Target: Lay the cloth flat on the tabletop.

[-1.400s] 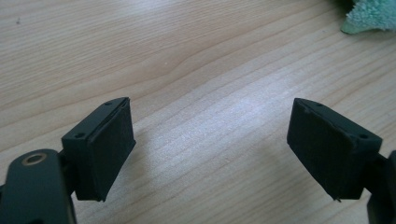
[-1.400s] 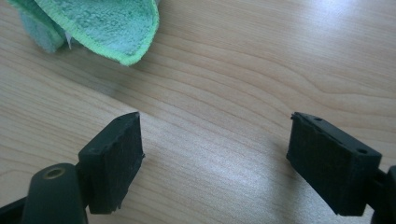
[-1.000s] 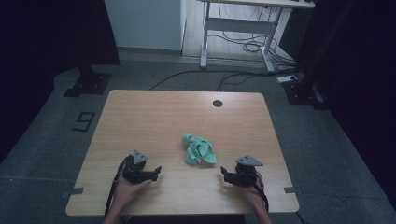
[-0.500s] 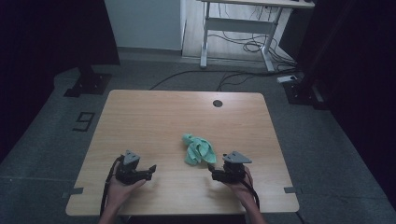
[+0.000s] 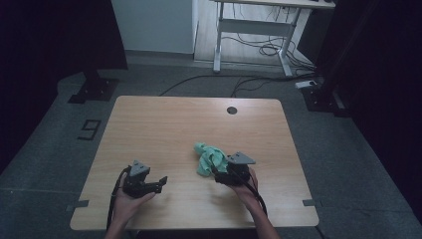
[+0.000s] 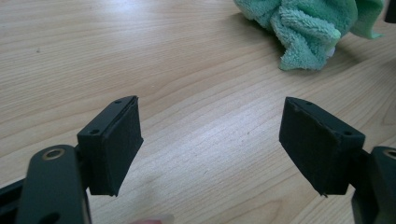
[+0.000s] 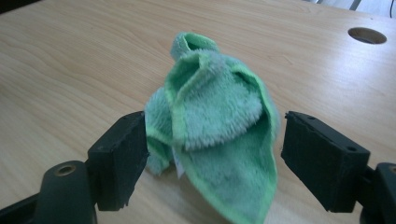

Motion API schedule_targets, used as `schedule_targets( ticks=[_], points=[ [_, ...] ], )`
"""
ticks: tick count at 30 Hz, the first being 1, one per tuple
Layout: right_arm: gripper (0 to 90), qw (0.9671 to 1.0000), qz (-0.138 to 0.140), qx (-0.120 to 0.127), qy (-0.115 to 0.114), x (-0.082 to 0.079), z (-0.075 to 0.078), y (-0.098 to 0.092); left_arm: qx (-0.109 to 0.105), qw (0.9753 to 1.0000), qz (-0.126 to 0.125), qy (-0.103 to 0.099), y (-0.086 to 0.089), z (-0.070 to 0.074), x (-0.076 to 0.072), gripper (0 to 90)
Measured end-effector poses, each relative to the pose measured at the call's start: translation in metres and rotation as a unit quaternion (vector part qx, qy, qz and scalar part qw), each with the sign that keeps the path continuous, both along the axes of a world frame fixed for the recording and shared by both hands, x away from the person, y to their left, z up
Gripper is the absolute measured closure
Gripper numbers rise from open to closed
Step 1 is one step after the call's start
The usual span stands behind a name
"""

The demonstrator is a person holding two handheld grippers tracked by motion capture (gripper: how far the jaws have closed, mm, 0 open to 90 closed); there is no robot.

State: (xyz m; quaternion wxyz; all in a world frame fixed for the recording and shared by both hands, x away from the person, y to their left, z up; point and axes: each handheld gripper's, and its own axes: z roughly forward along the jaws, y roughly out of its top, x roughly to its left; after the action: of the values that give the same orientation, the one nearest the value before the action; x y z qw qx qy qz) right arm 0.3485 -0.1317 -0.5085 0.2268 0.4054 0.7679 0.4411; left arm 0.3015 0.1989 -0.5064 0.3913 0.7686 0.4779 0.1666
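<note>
- Cloth (image 5: 209,158) sits crumpled a little right of the desk's middle, nearer the near edge than the far one; it is green terry with a brighter hem, bunched into a peak.
- Since a second ago my right gripper (image 5: 219,175) has slid in from the near right part of the desk (image 5: 164,124) and now sits right at the cloth's near side.
- In the right gripper view the cloth (image 7: 212,121) stands between my wide-open jaws, its left fold touching or nearly touching the left one, a gap left at the right; nothing is held yet.
- My left gripper (image 5: 161,181) has barely shifted, resting by the near left part of the desk, well apart from the cloth.
- In the left gripper view its jaws stand wide apart over bare wood, empty, with the cloth (image 6: 308,25) off toward the upper right.
- My reading: the approach on the right is done, and closing on the bunched fold looks like the step in hand.
- Risk as I judge it: a pinch this low may catch only one loose layer, so the cloth could unroll rather than lift whole.
</note>
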Motion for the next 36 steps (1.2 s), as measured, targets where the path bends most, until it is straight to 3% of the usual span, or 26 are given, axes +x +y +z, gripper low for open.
schedule_targets(
  ticks=[4, 9, 11, 16, 18, 24, 25, 27, 32, 36],
  points=[
    [21.8, 0.9997, 0.002, -0.024, 0.0, 0.013, -0.002, 0.009, 0.005, 1.0, 0.0, 0.004, -0.001, -0.003, 0.0, 21.2],
    [27.8, 0.9996, -0.002, -0.022, 0.02, 0.028, -0.011, 0.011, 0.006, 1.0, -0.003, 0.006, -0.003, -0.004, 0.0, 21.7],
    [36.2, 0.9994, 0.0, -0.019, 0.028, 0.032, -0.014, 0.011, 0.007, 0.9999, -0.003, 0.007, -0.003, -0.004, 0.0, 21.8],
    [70.4, 0.9985, 0.013, -0.022, 0.049, 0.038, -0.023, 0.011, 0.012, 0.9999, -0.005, 0.011, -0.006, -0.008, 0.001, 22.4],
    [77.8, 0.9983, 0.011, -0.019, 0.054, 0.038, -0.025, 0.01, 0.011, 0.9999, -0.002, 0.003, -0.007, -0.008, 0.001, 23.3],
    [82.1, 0.9983, 0.028, 0.012, 0.049, 0.035, -0.018, 0.004, 0.004, 0.9999, 0.004, -0.014, -0.007, -0.005, 0.0, 25.9],
    [82.6, 0.9977, 0.045, 0.03, 0.042, 0.03, -0.012, 0.001, 0.001, 0.9998, 0.005, -0.019, -0.008, -0.004, -0.001, 26.6],
    [82.7, 0.9968, 0.061, 0.041, 0.032, 0.024, -0.005, -0.001, -0.002, 0.9997, 0.005, -0.025, -0.008, -0.003, -0.001, 27.7],
    [82.8, 0.9936, 0.1, 0.053, 0.01, 0.007, 0.006, -0.006, -0.007, 0.9994, 0.0, -0.034, -0.012, -0.001, 0.0, 29.9],
    [82.8, 0.9918, 0.114, 0.058, 0.002, -0.003, 0.011, -0.008, -0.005, 0.9994, -0.008, -0.034, -0.018, 0.001, 0.003, 30.6]
  ],
)
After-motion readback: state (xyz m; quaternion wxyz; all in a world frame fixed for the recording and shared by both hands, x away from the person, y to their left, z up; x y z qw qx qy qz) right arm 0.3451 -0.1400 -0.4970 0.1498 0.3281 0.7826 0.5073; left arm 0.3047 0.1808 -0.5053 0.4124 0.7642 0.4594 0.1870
